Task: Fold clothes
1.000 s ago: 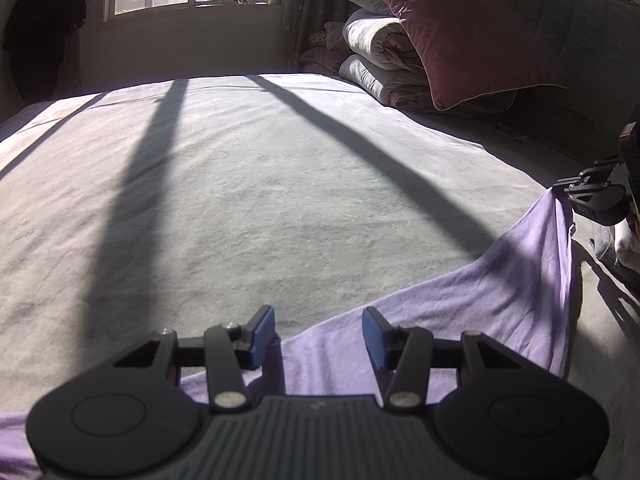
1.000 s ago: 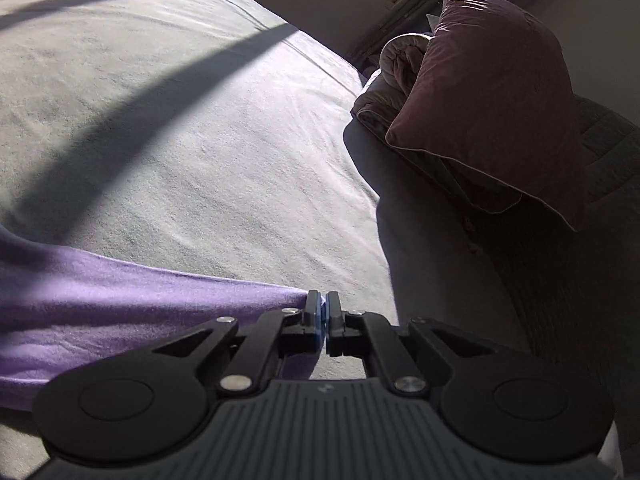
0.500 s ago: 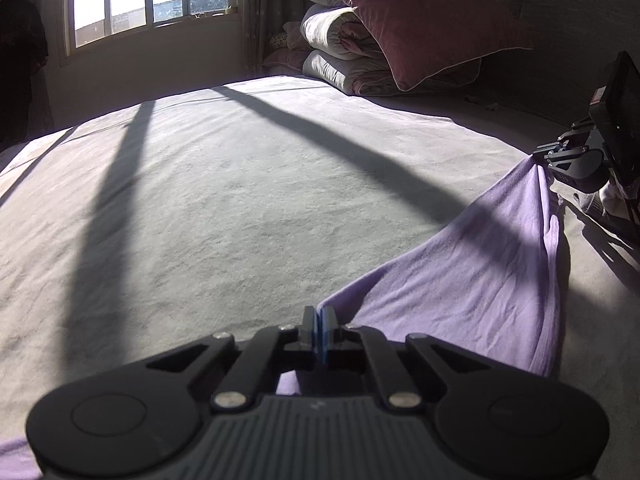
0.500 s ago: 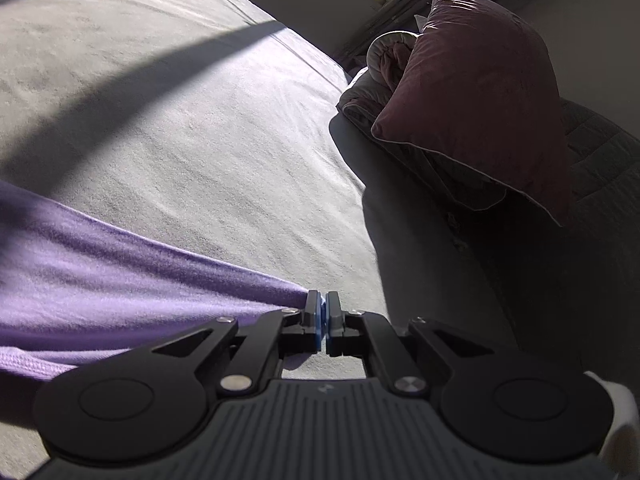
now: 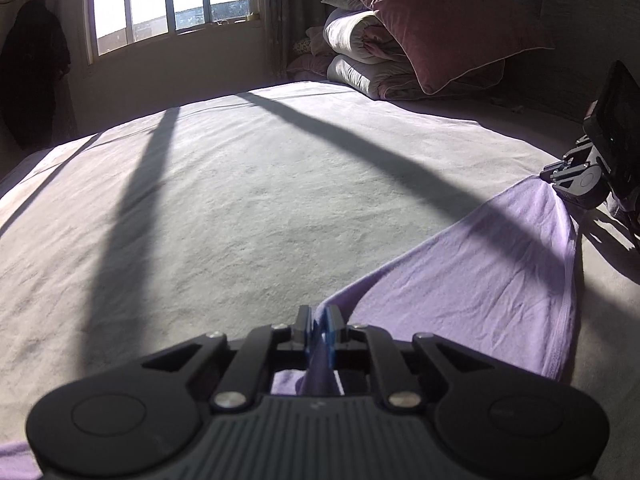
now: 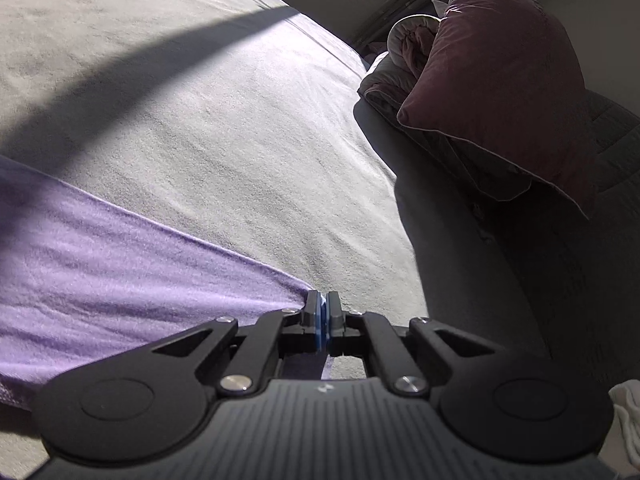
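Note:
A light purple garment [image 5: 480, 280] lies stretched across the near part of the grey bed [image 5: 240, 200]. My left gripper [image 5: 318, 320] has a bunched fold of its edge pinched between the blue pads, and the jaws are opening slightly around it. At the far right of the left wrist view, my right gripper [image 5: 546, 176] holds the garment's other corner. In the right wrist view, that right gripper [image 6: 321, 308] is shut on the purple garment [image 6: 120, 260], which runs taut off to the left over the bed [image 6: 200, 100].
A maroon pillow [image 5: 440, 20] leans on folded quilts [image 5: 360, 52] at the head of the bed; the pillow [image 6: 500, 80] also shows in the right wrist view. A window [image 5: 172, 0] is behind, dark clothing [image 5: 32, 72] hangs at left. Long shadows cross the bed.
My left gripper went from open over the garment's edge to closed on it, with cloth now bunched between the pads. The garment is pulled tighter between both grippers. The right gripper sank slightly.

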{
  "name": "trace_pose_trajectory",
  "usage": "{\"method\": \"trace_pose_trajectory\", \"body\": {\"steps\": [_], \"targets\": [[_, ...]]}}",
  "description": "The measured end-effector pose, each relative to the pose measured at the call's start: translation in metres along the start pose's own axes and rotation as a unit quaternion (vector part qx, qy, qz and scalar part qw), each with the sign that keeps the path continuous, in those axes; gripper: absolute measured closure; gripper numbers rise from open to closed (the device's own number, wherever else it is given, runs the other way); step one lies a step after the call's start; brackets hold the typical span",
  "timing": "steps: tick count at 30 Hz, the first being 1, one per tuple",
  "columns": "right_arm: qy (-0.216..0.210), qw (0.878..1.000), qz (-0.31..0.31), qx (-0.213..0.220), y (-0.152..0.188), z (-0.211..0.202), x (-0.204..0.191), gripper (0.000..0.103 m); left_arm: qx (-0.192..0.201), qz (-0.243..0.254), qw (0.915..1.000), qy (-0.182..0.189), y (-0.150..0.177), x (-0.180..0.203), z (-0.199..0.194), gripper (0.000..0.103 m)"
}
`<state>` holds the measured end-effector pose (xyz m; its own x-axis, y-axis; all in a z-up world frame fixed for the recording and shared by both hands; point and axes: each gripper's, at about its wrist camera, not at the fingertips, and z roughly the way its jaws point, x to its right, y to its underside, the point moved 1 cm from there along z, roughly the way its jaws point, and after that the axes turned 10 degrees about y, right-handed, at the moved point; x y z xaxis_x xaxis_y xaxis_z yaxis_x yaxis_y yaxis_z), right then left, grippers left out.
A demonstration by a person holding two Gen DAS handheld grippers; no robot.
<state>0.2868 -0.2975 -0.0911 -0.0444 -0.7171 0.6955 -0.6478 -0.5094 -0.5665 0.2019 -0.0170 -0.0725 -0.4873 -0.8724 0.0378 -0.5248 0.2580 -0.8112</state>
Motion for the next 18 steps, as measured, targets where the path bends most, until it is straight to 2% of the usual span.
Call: {"method": "trace_pose_trajectory", "body": {"steps": [1, 3, 6, 7, 10, 12, 13, 14, 16, 18], "targets": [[-0.008, 1.0, 0.013, -0.003, -0.001, -0.001, 0.005, 0.099, 0.001, -0.004, 1.0, 0.003, -0.001, 0.0, -0.002, 0.073], [-0.035, 0.997, 0.063, -0.02, -0.003, -0.006, 0.025, 0.097, 0.011, -0.002, 0.9999, 0.01, -0.004, 0.001, -0.009, 0.06], [-0.077, 0.986, 0.143, -0.045, -0.004, -0.015, 0.055, 0.094, 0.035, 0.006, 0.9989, 0.03, -0.01, 0.005, -0.023, 0.06], [-0.093, 0.979, 0.173, -0.057, -0.003, -0.019, 0.066, 0.089, 0.04, 0.004, 0.9983, 0.043, -0.012, 0.007, -0.026, 0.06], [-0.14, 0.958, 0.233, -0.096, 0.004, -0.032, 0.08, 0.087, 0.042, -0.002, 0.9957, 0.083, -0.012, 0.01, -0.026, 0.059], [-0.167, 0.943, 0.26, -0.122, 0.01, -0.04, 0.078, 0.076, 0.033, -0.003, 0.9946, 0.098, -0.012, 0.014, -0.022, 0.059], [-0.171, 0.94, 0.265, -0.133, 0.013, -0.044, 0.075, 0.065, 0.029, -0.003, 0.994, 0.105, -0.011, 0.016, -0.02, 0.059], [-0.172, 0.937, 0.268, -0.144, 0.016, -0.047, 0.071, 0.062, 0.026, -0.002, 0.9934, 0.112, -0.01, 0.018, -0.019, 0.059], [-0.163, 0.934, 0.274, -0.159, 0.023, -0.055, 0.063, 0.062, 0.017, 0.001, 0.9927, 0.12, -0.008, 0.021, -0.015, 0.059], [-0.156, 0.925, 0.306, -0.165, 0.031, -0.057, 0.061, 0.062, 0.009, 0.004, 0.9923, 0.124, -0.005, 0.023, -0.011, 0.059]]}}
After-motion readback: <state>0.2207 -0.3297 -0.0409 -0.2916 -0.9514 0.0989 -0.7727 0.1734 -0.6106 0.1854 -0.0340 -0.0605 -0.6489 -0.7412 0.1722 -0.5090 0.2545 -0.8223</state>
